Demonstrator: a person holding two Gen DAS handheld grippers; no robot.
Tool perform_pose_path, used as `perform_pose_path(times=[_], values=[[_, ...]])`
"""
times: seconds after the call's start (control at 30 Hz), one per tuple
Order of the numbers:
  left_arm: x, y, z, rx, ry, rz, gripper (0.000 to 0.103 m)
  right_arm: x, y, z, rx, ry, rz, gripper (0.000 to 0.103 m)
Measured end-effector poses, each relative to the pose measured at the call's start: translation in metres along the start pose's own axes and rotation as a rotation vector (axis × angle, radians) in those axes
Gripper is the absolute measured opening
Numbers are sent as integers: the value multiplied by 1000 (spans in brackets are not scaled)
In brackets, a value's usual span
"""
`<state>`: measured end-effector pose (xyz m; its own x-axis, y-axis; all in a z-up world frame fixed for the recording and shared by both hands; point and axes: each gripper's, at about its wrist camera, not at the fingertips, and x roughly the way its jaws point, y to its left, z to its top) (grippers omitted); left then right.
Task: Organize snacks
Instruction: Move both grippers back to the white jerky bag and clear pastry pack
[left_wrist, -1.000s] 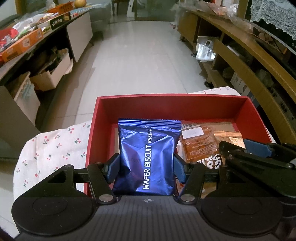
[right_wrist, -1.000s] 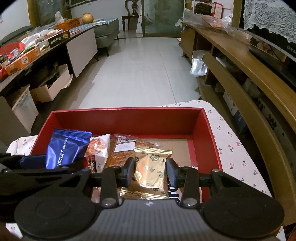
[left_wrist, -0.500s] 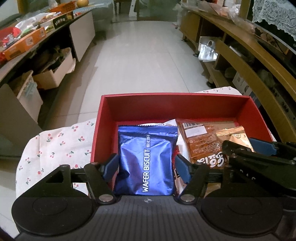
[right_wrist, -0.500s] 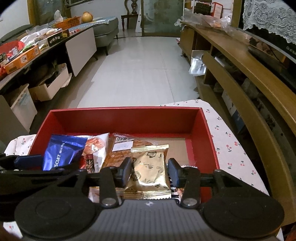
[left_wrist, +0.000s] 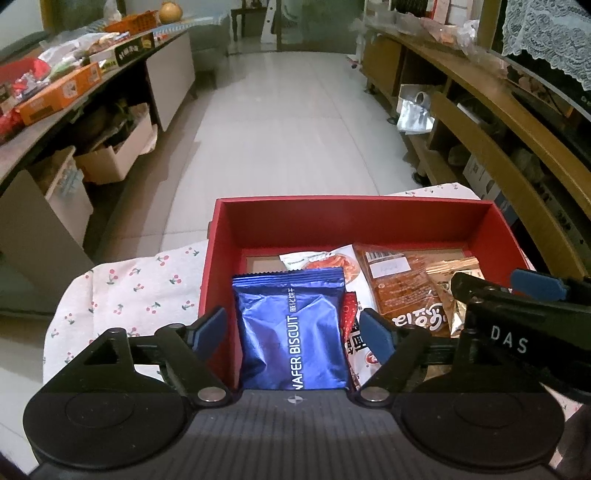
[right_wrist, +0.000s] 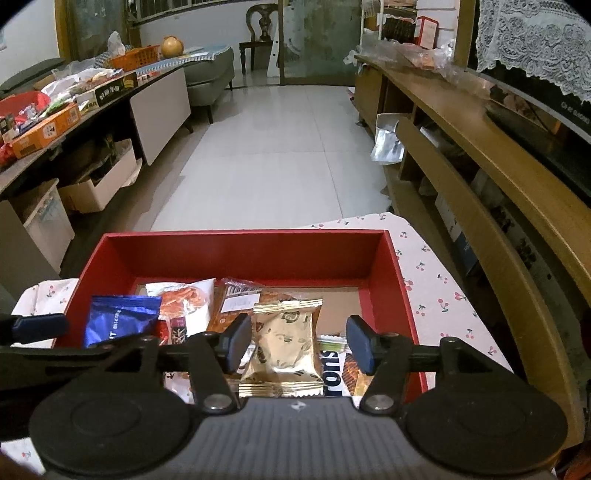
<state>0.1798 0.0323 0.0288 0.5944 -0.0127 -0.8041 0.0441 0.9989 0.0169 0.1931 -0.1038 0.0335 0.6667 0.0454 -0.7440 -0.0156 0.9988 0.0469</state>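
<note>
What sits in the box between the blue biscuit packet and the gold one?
Between the blue wafer biscuit packet and the gold packet lie a white-and-orange packet and a brown one, clearest from the right wrist.

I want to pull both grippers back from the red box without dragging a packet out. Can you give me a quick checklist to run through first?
1. Left gripper clear of the blue wafer biscuit packet: ok, jaws opening, gaps show on both sides.
2. Right gripper clear of the gold packet: ok, jaws opening, pads off it.
3. Both packets inside the red box: ok.
4. Packets lying settled: cannot tell, their near ends are hidden behind the grippers.
5. Grippers clear of each other: cannot tell, they are close side by side.
6. Box fully on the cherry-print cloth: cannot tell.
</note>
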Motion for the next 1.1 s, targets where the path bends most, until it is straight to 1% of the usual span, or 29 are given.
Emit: perform_pose_path(times=[0.23, 0.37, 0.53, 0.77, 0.83, 0.93, 1.03, 1.1], values=[[-12, 2, -2, -12, -21, -10, 84, -19, -5, -2, 6, -29, 7, 76], [-24, 2, -8, -20, -29, -37, 85, -30, -10, -9, 6, -30, 3, 77], [-39, -10, -22, 5, -19, -87, 85, -50, -22, -27, -7, -14, -14, 78], [-50, -32, -55, 16, 49, -181, 86, -72, -50, -52, 16, 26, -41, 78], [-45, -40, -66, 17, 87, -205, 86, -71, -58, -59, 14, 54, -58, 78], [-32, -55, -80, 16, 138, -216, 86, -68, -73, -64, 44, 81, -83, 78], [-18, -65, -87, -22, 190, -239, 86, -68, -87, -66, 72, 90, -84, 78], [-9, -70, -88, -61, 209, -244, 86, -67, -92, -68, 76, 96, -74, 78]])
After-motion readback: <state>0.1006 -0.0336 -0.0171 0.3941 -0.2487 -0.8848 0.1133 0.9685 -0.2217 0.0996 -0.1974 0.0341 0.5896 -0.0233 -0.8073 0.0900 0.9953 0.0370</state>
